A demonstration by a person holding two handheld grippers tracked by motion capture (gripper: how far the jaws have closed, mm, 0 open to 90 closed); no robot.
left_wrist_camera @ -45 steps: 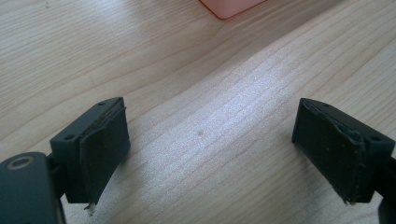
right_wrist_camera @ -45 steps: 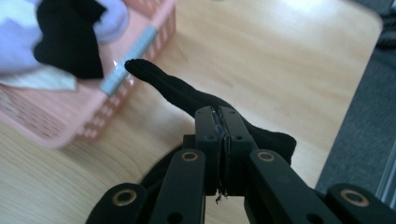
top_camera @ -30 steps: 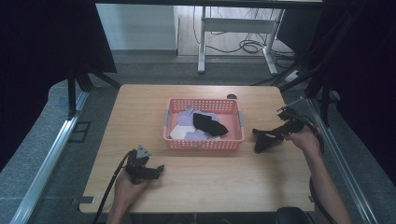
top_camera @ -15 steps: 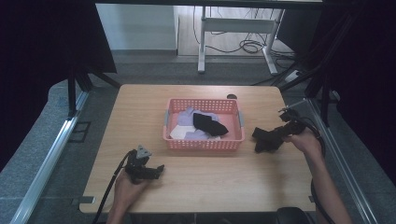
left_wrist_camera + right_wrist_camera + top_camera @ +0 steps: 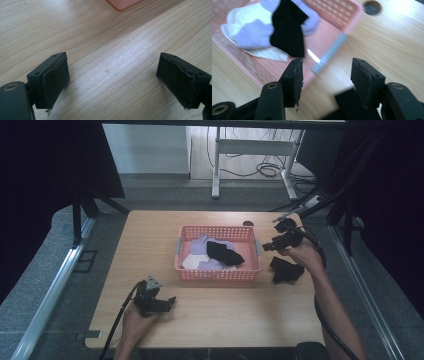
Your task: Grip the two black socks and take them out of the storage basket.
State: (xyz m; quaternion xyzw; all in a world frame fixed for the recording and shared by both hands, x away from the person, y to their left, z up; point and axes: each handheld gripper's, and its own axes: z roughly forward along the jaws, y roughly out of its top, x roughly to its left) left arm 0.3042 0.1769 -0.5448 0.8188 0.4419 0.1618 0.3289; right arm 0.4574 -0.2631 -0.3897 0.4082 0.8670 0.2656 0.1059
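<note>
I hold my right gripper (image 5: 274, 245) at the right end of the pink basket (image 5: 218, 274), jaws apart and gripping nothing; in the right gripper view (image 5: 324, 80) they frame the basket's grey handle (image 5: 329, 60) and bare table (image 5: 387, 37); one black sock (image 5: 286, 269) lies on the table just right of the basket, near my right hand (image 5: 302, 256), and shows as a dark blur low between the jaws (image 5: 352, 105); I judge this sock to be taken out already, or waiting its turn to go in, and the pictures do not settle which. In the basket another black sock (image 5: 225, 253) lies across pale purple socks (image 5: 200, 245) and a white one (image 5: 191, 262); so most of the pile remains in the basket and, as I read it, the sorting is at an early stage, with one dark sock out and its likely mate next. My left gripper (image 5: 165, 303) rests idle at the near left of the table, well apart from the basket; its jaws stand wide apart over bare wood (image 5: 112, 75), a corner of the basket (image 5: 123, 3) at the far edge of its view. A dark hole (image 5: 247, 224) in the tabletop sits just beyond the basket.
</note>
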